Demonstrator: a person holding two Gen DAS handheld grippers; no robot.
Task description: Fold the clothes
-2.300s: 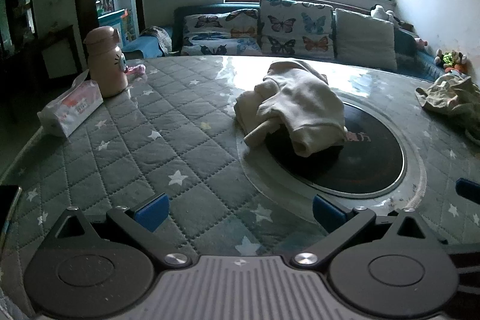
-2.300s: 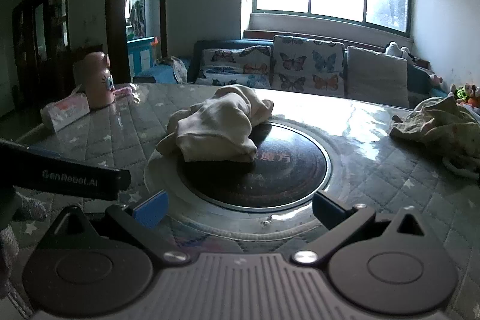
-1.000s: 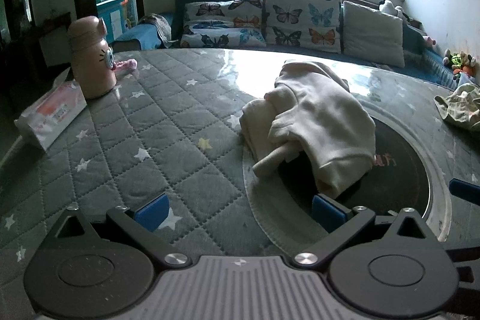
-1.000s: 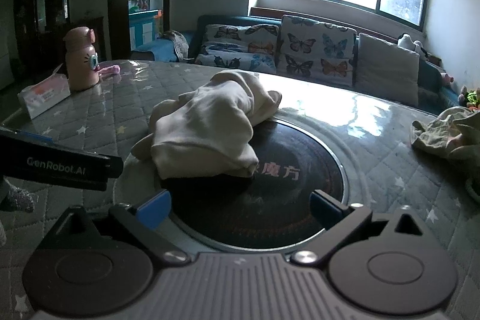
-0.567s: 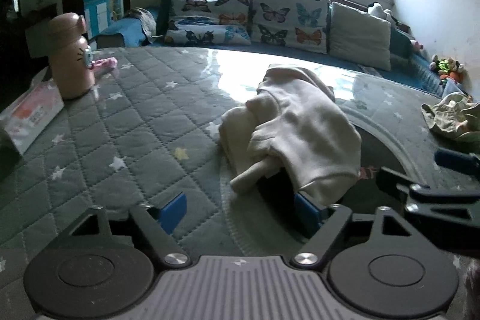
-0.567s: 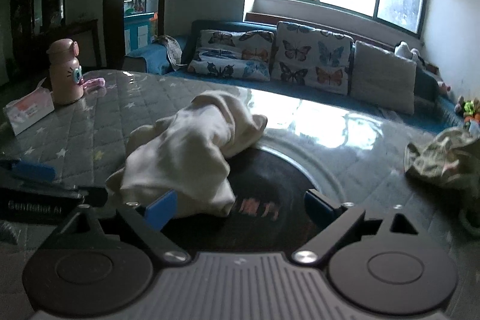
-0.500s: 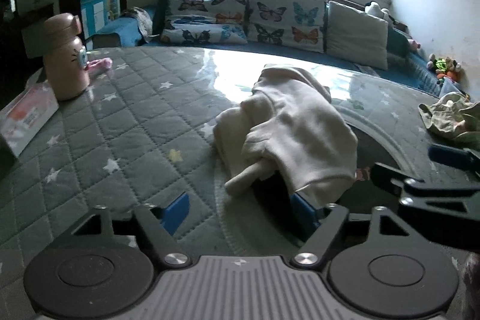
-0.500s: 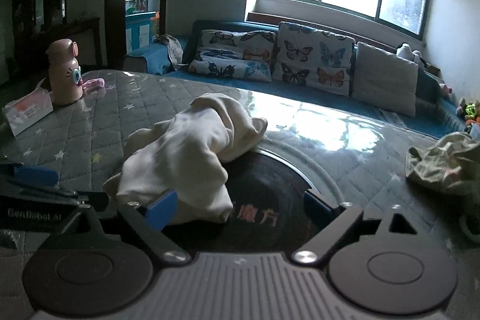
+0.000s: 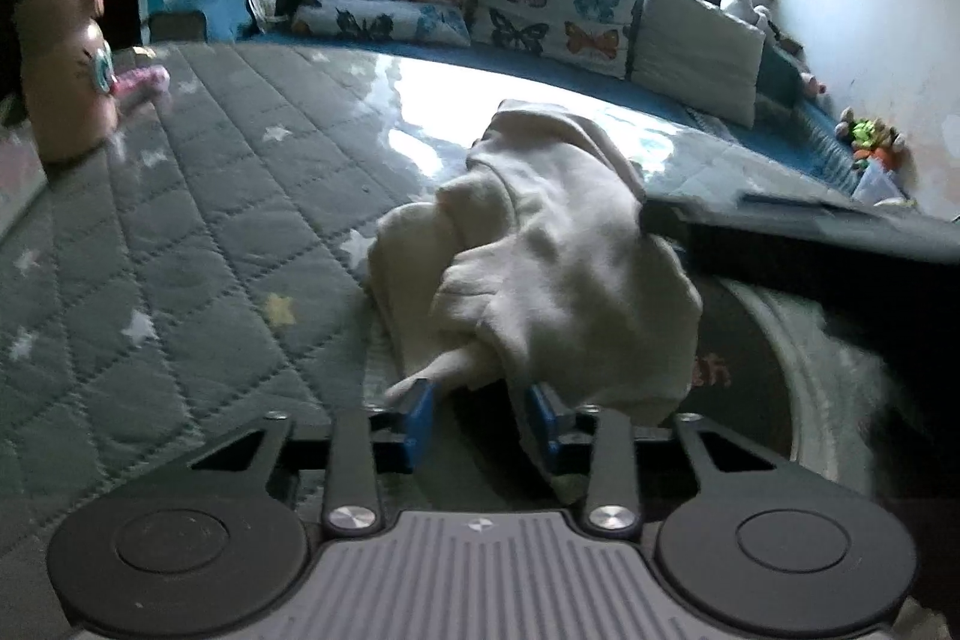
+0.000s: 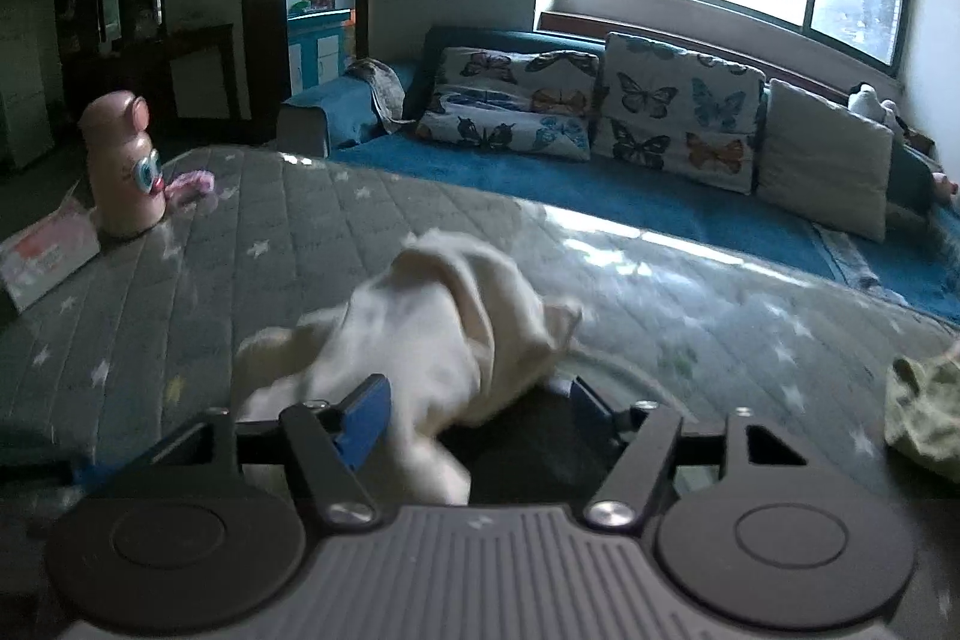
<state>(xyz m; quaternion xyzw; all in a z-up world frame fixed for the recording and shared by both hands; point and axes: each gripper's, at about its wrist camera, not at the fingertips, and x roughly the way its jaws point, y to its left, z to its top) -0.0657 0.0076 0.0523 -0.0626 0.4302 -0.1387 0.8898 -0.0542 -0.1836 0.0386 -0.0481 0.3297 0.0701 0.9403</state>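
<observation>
Cream garment [image 9: 558, 244] crumpled at table [image 9: 180, 232] centre, partly over dark round plate [image 9: 744, 400].

Left tongs [image 9: 483, 421]: jaws just closing, now narrow, garment's near edge between pads; firm pinch not confirmable.

Right tongs [image 10: 474, 415]: nearer than before, jaws just closing, still fairly wide, garment at 10 o'clock between pads, not pinched.

Pink bottle [image 10: 123, 166] unmoved at 10 o'clock.

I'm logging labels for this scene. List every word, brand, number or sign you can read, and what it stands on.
Nothing here reads clearly.
On the black disc: pink characters beside the cream garment, blurred and partly covered, unreadable.
On the tissue pack: red print, too blurred to read.
On the pink bottle: a cartoon face only, no words visible.
</observation>
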